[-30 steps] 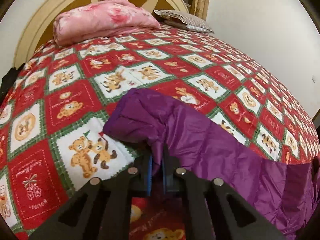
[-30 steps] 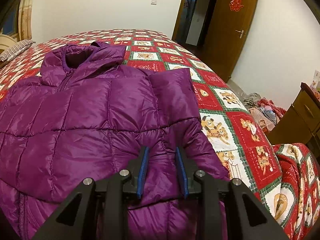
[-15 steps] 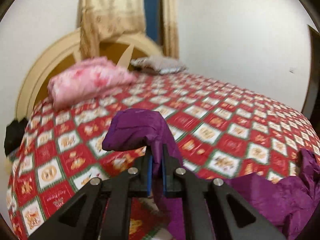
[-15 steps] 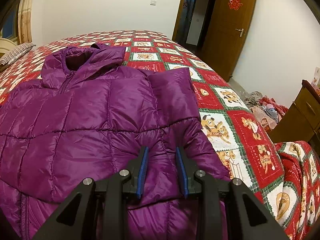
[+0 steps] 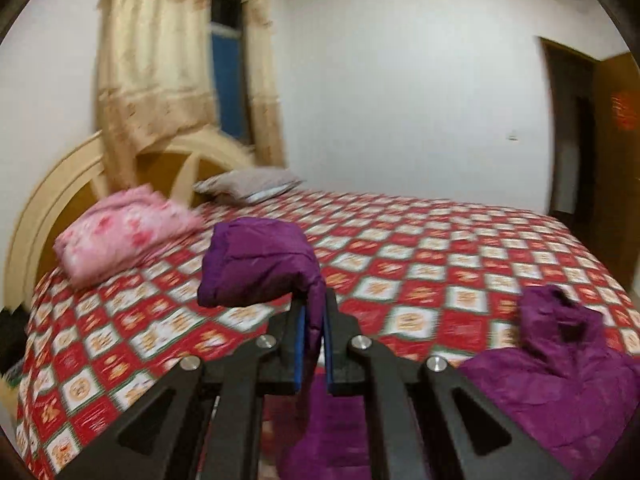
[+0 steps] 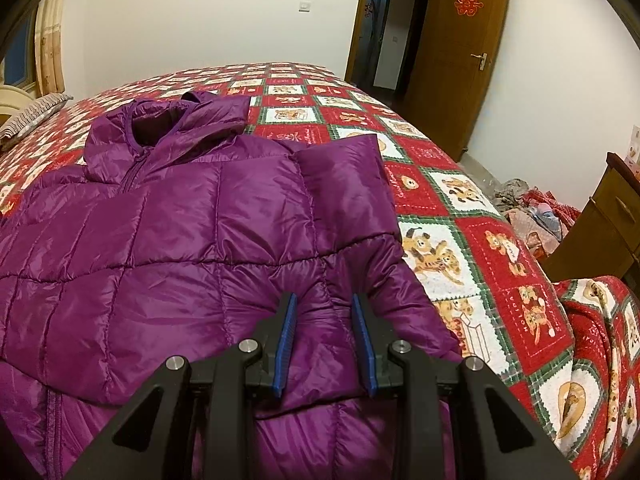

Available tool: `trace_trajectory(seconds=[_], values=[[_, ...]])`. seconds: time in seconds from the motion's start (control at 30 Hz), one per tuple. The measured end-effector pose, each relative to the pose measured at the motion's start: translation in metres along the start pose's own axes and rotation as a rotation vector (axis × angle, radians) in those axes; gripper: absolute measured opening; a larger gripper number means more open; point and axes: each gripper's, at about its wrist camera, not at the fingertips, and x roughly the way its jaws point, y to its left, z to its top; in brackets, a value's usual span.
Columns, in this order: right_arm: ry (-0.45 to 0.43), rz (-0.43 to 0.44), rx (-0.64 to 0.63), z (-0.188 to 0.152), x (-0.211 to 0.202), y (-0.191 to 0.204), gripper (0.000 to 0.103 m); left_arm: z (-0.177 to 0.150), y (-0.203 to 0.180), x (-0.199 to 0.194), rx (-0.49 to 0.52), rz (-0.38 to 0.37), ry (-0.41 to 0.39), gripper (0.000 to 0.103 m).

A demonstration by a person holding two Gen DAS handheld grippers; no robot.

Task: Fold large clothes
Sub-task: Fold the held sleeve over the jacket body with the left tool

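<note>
jacket: a purple quilted puffer jacket (image 6: 168,248) lies spread on the bed (image 6: 460,200), hood (image 6: 172,120) toward the far end, one sleeve (image 6: 344,184) already folded across the chest
left gripper: the left gripper (image 5: 313,322) has its blue pads pressed together on a pinch of the other sleeve (image 5: 256,264), whose cuff end hangs lifted above the bed
right gripper: the right gripper (image 6: 325,336) has its pads apart, low over the jacket near the folded sleeve; whether they touch the fabric I cannot tell
handling: I judge the jacket light, soft and puffy; the shiny shell looks slippery, so a thin pinch may slide out and a folded panel may spring back up
where to hold: best at a seam, the cuff or a hem edge, where layers bunch and give the pads something to bite; the smooth middle of a panel seems a poor hold
likely step: carrying the lifted sleeve over onto the jacket body to match the folded one
around the jacket: a pink folded quilt (image 5: 120,232) and a grey pillow (image 5: 248,186) lie beyond it by the headboard (image 5: 52,196), well apart; a door (image 6: 452,56) stands past the bed's far side, with a heap of clothes (image 6: 532,212) on the floor beside a wooden cabinet (image 6: 600,224)
in the way: nothing lies between the lifted sleeve and the jacket body; the bedspread around it is bare
</note>
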Motion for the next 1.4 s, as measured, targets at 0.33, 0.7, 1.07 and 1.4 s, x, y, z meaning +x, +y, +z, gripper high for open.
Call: trace_trajectory(seconds=[0.33,0.7,1.07,1.4], values=[[-0.002,0.027,0.029,-0.001,0.0,-0.004,0.03,-0.025,-0.152,-0.072,0.231,-0.372,-0.114,0.008],[-0.004,0.065,0.071,-0.003,0.001,-0.012,0.03,-0.095,-0.239,-0.098,0.366,-0.72,0.116,0.049],[0.021,0.174,0.195,-0.002,-0.009,-0.036,0.031,-0.102,-0.118,-0.084,0.175,-0.542,0.317,0.103],[-0.198,0.152,0.051,0.033,-0.099,0.0,0.031,-0.086,-0.05,-0.032,0.133,-0.275,0.308,0.103]])
